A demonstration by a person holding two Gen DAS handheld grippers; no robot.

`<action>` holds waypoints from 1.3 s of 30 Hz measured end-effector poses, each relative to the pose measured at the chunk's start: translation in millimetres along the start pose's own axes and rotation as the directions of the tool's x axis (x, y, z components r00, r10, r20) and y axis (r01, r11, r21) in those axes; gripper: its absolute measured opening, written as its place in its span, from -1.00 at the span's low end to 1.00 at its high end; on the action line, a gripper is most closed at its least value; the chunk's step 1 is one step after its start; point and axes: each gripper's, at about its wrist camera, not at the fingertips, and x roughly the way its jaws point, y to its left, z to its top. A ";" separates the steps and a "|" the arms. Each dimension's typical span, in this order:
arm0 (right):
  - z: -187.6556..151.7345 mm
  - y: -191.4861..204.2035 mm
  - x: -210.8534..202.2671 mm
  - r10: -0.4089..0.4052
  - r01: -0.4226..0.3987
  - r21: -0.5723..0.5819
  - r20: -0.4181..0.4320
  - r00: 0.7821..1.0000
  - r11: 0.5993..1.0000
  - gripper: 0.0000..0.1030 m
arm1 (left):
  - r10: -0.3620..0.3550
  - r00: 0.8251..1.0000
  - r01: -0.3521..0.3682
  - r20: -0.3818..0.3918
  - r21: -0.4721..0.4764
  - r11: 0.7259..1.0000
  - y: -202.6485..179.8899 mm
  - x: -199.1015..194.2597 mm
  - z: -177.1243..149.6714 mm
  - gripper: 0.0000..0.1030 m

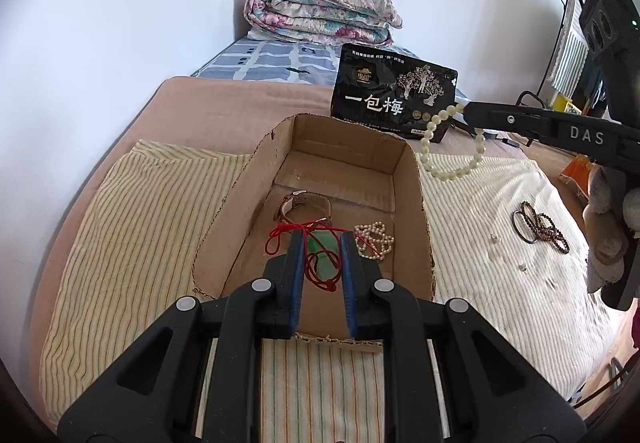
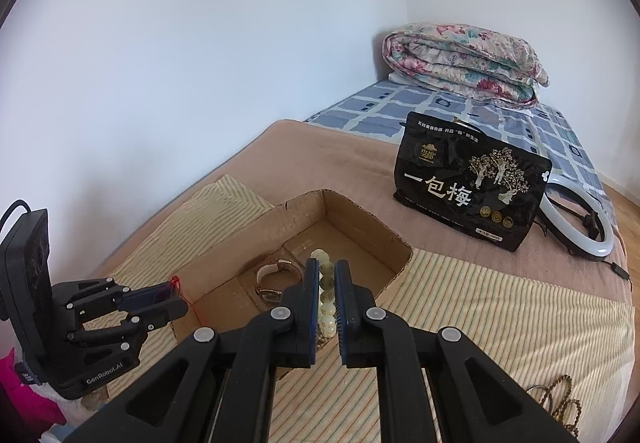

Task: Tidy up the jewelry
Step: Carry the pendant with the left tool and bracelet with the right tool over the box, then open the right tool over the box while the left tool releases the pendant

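Left wrist view: the left gripper (image 1: 320, 243) pinches a thin red cord (image 1: 316, 263) over the torn corrugated cardboard box (image 1: 416, 211) at frame centre, which holds a leather-strap watch (image 1: 306, 205) and small pearl strand (image 1: 374, 241). Upper right, the right gripper (image 1: 466, 109) clamps a glossy cream bead bracelet (image 1: 448, 159), dangling beside the box's rim.
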 end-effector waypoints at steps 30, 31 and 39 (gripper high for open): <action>8.6 -11.1 51.1 -0.030 0.031 0.058 -0.005 1.000 0.998 0.06 | -0.029 0.999 0.030 -0.023 0.044 0.999 -20.9 18.9 -4.0 -0.37; 8.7 -11.8 50.2 -0.040 0.040 0.061 -0.004 0.999 0.997 0.27 | -0.025 1.000 0.026 -0.018 0.043 0.999 -21.1 18.3 -4.4 -0.24; 8.0 -14.7 38.3 -0.080 0.078 0.079 0.028 0.996 0.994 0.87 | -0.014 1.000 0.014 -0.015 0.034 0.999 -20.8 14.7 -5.2 -0.14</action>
